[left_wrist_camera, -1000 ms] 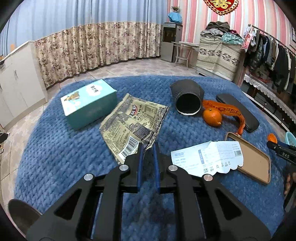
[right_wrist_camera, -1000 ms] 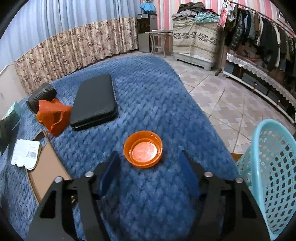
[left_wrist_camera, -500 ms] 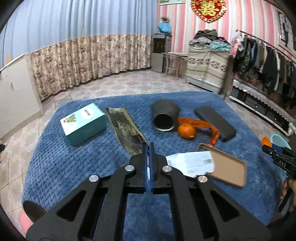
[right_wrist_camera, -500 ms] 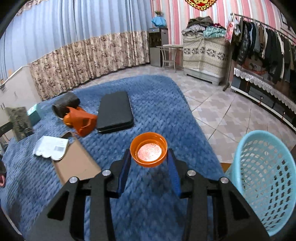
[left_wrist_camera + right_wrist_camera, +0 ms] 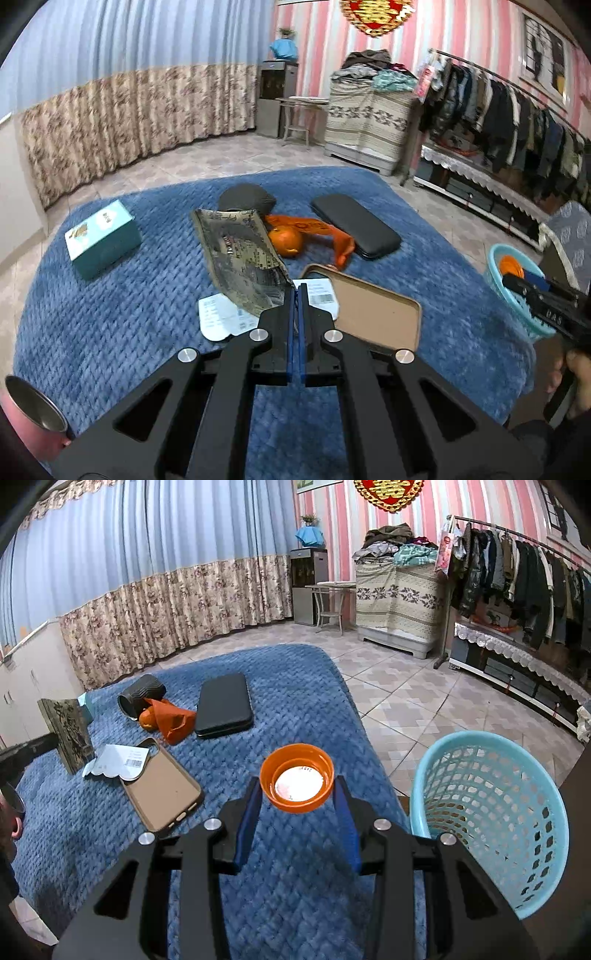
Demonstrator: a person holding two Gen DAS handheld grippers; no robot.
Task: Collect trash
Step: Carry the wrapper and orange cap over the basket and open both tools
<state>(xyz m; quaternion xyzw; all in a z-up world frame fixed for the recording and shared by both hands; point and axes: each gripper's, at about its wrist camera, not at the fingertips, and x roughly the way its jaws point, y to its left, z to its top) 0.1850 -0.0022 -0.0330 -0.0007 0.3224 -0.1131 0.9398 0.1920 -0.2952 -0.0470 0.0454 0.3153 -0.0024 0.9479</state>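
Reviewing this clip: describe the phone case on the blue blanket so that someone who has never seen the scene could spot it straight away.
Start at the blue quilted blanket that covers the table. Near its front edge, beside the white paper receipt, lies the phone case, open side up. It is tan-brown inside with a darker rim, unlike the closed black pouch farther back.

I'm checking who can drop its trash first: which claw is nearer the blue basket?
Right. The right claw, holding the orange lid, is beside the blue basket. The left claw, holding the wrapper, is over the table's middle.
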